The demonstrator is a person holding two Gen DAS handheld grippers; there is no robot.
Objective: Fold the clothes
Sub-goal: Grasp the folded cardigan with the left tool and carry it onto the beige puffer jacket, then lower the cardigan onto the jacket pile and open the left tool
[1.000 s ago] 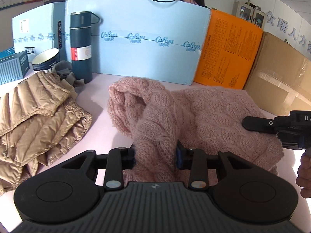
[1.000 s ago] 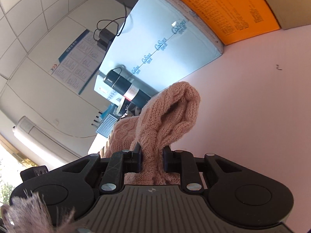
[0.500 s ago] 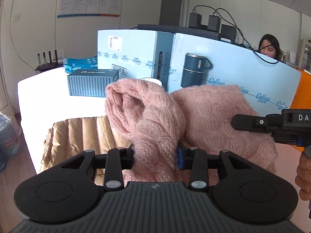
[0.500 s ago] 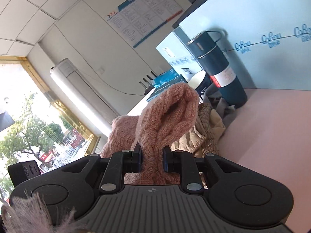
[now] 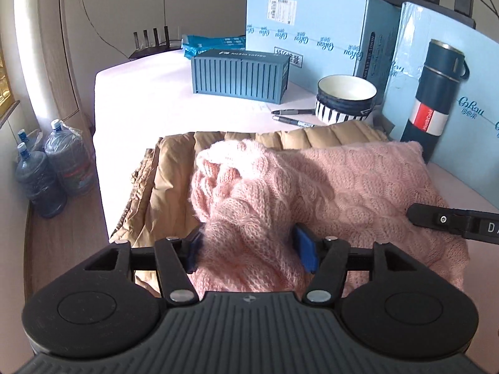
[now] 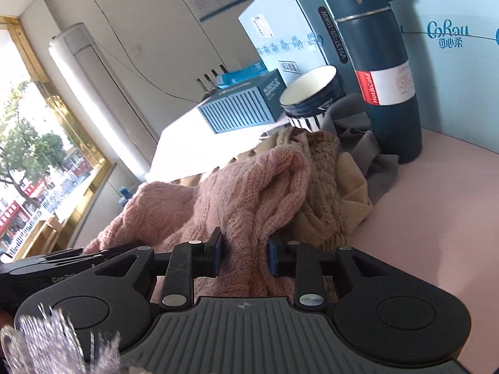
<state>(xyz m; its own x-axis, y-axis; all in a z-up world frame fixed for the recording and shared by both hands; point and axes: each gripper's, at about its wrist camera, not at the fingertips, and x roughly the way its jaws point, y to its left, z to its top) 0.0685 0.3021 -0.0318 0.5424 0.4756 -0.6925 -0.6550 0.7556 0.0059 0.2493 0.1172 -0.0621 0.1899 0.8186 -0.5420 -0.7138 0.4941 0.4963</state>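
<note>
The pink knitted sweater (image 5: 327, 187) has been carried leftward: a second ago it lay on bare pink table in front of the light-blue boxes, half a second ago it was up in the air, and now its bulk is coming down on top of the tan quilted jacket (image 5: 174, 168) at the near left part of the table (image 5: 140, 93). The left gripper (image 5: 249, 246) has let go a little: its blue pads, which were pinched tight on a fold of knit in both earlier views, now stand wider, with the wool bulging loosely between them. It looks like a release just begun, though the fuzzy yarn hides whether the pads still press on it. The right gripper (image 6: 244, 255) has its jaws narrow around another bunch of the same sweater (image 6: 218, 199), and the gap there also looks a touch wider than before.

Judging from this, the folded sweater is being stacked on the jacket, so this garment is close to finished. The dark blue flask (image 5: 433, 99) and the striped bowl (image 5: 346, 99) stand at the far right, near the sweater's far edge but apart from it; two pens (image 5: 293, 117) lie just left of the bowl. What remains is to open both tools fully and draw them back without dragging the loose knit out of its fold
</note>
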